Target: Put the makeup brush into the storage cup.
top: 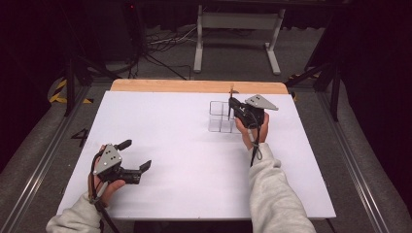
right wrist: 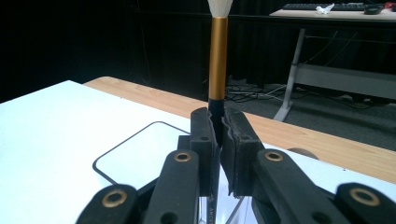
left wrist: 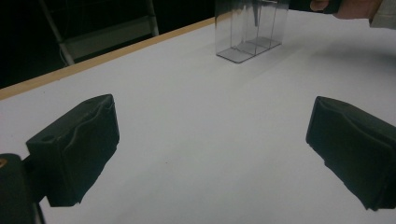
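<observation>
A brush (right wrist: 218,56) with a gold ferrule, white bristles and a black handle stands upright, bristles up. My right gripper (right wrist: 219,135) is shut on its black handle. In the high view that gripper (top: 230,108) hovers at the right side of a clear, divided organizer (top: 219,116), with the brush (top: 231,94) rising above it. In the left gripper view the dark handle end (left wrist: 256,11) reaches down into the organizer (left wrist: 250,28). My left gripper (top: 136,155) lies at the table's near left, open, with nothing between its fingers (left wrist: 74,149).
The white tabletop (top: 194,160) has a wooden strip (top: 194,86) along its far edge. Beyond it stand a white desk frame (top: 238,29) and floor cables (top: 165,43). Black frame rails run down both sides of the table.
</observation>
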Demonstrator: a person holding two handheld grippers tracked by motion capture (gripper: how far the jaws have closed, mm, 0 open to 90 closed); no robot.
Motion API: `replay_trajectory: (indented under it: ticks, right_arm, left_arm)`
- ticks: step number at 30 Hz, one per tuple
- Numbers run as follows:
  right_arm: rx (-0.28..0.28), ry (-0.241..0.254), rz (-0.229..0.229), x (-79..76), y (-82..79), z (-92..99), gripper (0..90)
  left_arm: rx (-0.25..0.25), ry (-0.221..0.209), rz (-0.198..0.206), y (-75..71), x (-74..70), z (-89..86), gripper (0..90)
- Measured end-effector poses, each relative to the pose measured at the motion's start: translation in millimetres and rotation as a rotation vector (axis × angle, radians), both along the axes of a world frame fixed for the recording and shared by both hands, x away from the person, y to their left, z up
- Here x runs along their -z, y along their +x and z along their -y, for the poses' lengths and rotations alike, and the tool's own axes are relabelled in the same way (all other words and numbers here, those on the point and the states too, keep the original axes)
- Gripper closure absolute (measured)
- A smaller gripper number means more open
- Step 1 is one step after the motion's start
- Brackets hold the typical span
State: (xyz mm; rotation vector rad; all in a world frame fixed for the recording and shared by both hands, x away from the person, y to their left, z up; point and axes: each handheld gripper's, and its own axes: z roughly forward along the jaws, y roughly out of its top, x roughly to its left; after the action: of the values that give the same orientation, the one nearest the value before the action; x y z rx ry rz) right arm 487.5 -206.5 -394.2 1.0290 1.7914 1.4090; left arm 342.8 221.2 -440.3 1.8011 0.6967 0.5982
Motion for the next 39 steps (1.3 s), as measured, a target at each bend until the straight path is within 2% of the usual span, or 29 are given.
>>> replay_trajectory:
  ticks: [3,8,13,17,24,30,39]
  right_arm:
    - [0.01,-0.003,0.003,-1.4,-0.6,0.3,82.5]
    - [0.017,-0.009,0.018,-7.6,-4.0,3.1,71.7]
    - [0.01,-0.014,0.035,-16.2,-8.7,7.3,67.0]
    - [0.019,-0.038,0.069,-27.9,-18.0,13.2,60.5]
    - [0.008,-0.091,0.104,-37.5,-31.4,15.7,51.5]
    - [0.011,-0.136,0.125,-43.1,-42.3,17.9,42.4]
    - [0.042,-0.133,0.124,-43.3,-49.7,24.6,26.9]
  left_arm:
    - [0.002,-0.001,-0.002,-0.1,-0.5,-0.5,3.6]
    - [0.002,-0.001,-0.004,0.0,-0.2,-0.3,3.5]
    - [-0.001,0.001,-0.003,0.3,0.1,0.2,3.6]
    - [0.004,-0.002,-0.002,0.0,0.1,0.3,3.6]
    - [0.007,-0.005,0.0,-0.1,0.3,0.8,3.4]
    - [0.007,0.001,-0.001,0.0,0.4,1.1,3.4]
    - [0.009,0.002,0.001,0.0,0.6,2.1,3.4]
